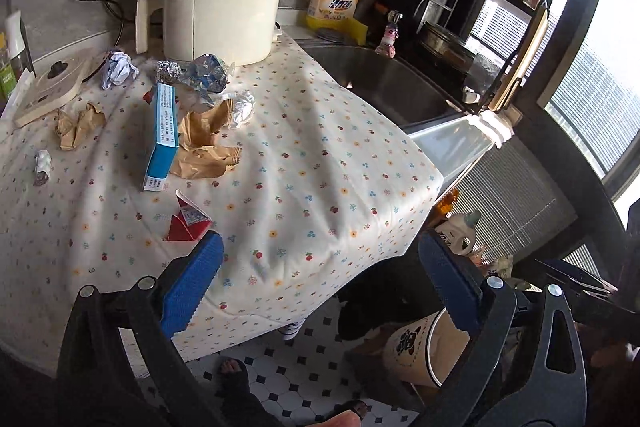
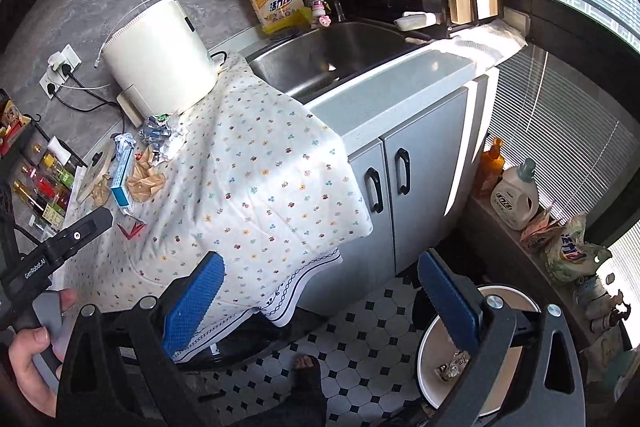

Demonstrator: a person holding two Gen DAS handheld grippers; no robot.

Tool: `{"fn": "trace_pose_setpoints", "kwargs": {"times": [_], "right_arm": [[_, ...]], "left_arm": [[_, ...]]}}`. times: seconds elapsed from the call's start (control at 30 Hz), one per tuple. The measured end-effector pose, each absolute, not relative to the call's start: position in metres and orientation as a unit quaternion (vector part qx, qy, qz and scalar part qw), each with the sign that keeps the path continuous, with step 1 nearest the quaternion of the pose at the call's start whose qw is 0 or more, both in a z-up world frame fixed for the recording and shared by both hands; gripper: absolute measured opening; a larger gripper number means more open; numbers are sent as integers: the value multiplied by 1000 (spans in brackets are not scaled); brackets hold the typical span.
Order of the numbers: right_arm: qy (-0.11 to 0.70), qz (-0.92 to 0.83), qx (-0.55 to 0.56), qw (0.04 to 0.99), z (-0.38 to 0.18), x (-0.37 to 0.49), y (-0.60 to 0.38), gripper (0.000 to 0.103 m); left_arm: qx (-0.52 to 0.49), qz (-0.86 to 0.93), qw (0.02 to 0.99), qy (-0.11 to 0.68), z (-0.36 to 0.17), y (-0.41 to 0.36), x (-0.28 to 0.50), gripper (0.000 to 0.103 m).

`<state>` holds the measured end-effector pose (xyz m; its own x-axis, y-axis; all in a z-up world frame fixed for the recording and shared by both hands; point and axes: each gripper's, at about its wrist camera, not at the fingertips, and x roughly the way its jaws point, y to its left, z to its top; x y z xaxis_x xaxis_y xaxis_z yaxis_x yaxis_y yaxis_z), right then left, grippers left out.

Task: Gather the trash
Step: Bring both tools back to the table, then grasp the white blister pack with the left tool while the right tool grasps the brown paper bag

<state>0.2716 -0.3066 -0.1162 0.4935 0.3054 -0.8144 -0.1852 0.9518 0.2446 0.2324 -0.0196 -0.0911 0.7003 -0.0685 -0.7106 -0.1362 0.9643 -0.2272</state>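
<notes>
Bin (image 2: 436,343) interior half hidden behind tool finger

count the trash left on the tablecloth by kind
brown paper wrappers: 2
foil and silver wrappers: 3
crumpled white paper: 2
blue box: 1
red carton: 1
total: 9

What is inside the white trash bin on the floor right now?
The trash bin holds one crumpled foil wrapper on its pale bottom. The right hand-held gripper frame covers part of the interior, so anything there cannot be seen.
</notes>
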Motion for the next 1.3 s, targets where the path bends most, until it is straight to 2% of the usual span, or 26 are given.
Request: {"fn": "trace_pose_setpoints", "kwargs": {"times": [0.27, 0.7, 0.97, 1.3], "right_arm": [[495, 196, 45, 845, -118, 286, -230, 84], [514, 252, 7, 820, -130, 307, -117, 60], [517, 253, -7, 818, -152, 341, -51, 59], [537, 233, -22, 811, -190, 375, -3, 57]], "left_arm": [[-158, 71, 914, 368, -90, 58, 214, 97], [-198, 121, 907, 351, -105, 164, 213, 96], [-203, 145, 900, 357, -119, 230, 222, 92], [-207, 164, 878, 398, -153, 294, 239, 76]]}}
